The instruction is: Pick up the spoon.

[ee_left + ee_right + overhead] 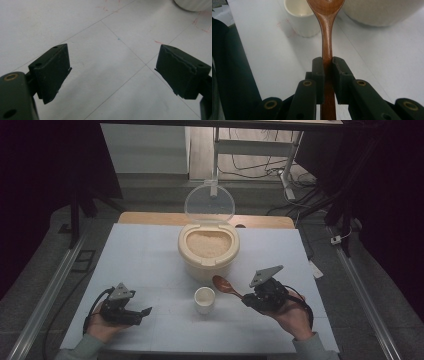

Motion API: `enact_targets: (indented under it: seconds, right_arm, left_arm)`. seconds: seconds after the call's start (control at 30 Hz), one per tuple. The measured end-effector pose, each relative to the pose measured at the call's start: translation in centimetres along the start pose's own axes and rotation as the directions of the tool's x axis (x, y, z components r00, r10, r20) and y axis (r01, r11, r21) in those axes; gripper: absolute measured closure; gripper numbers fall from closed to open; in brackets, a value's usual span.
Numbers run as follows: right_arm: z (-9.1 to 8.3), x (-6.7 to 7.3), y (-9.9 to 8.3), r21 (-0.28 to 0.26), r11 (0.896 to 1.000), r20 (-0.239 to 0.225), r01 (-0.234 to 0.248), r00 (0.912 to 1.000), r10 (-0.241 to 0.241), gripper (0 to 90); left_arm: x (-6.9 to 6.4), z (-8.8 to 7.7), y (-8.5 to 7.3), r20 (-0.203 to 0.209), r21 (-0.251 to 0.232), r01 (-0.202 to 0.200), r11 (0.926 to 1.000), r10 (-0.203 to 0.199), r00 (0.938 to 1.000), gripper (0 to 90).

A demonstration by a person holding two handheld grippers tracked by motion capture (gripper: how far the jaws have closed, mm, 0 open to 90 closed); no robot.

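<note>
My right gripper (246, 298) is shut on the handle of a brown wooden spoon (225, 285), held above the table at the front right. In the right gripper view the spoon (326, 32) runs straight up from between the two pads (318, 72). Its bowl hangs between a small white cup (204, 299) and a cream rice container (208, 251). The container's clear lid (209, 204) stands open and pale rice fills it. My left gripper (145, 311) rests at the front left, open, its fingers (51, 70) wide apart over bare table.
The white table top (140, 260) has faint grid lines and red marks. A wooden edge (150, 217) shows behind it. Metal rails (47, 295) run along both sides, and cables lie on the floor at the back right.
</note>
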State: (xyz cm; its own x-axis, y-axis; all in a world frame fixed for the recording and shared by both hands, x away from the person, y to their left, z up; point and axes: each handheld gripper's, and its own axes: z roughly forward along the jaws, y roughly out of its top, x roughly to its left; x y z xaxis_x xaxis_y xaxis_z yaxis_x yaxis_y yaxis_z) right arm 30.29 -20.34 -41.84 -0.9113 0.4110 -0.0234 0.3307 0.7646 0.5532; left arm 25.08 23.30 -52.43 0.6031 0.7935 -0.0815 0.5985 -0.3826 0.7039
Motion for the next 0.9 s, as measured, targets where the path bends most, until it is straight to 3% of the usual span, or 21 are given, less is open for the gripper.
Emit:
enact_targets:
  seconds: [0.5, 0.67, 0.9]
  right_arm:
    - [1.6, 1.1, 4.8, -0.020, 0.994, -0.037, 0.111, 0.9930, -0.112, 80.1]
    - [2.7, 1.7, 5.4, -0.014, 0.989, -0.054, 0.145, 0.9878, -0.146, 80.1]
    - [3.0, 1.9, 5.5, -0.011, 0.989, -0.061, 0.150, 0.9868, -0.150, 80.1]
  left_arm:
    - [0.0, 0.1, 0.0, 0.008, 0.004, 0.003, 1.0000, -0.003, 1.0000, 11.8]
    - [0.0, 0.1, 0.0, 0.008, 0.005, 0.004, 1.0000, -0.004, 1.0000, 11.8]
    - [0.0, 0.0, 0.0, 0.008, 0.003, 0.003, 1.0000, -0.003, 1.0000, 11.8]
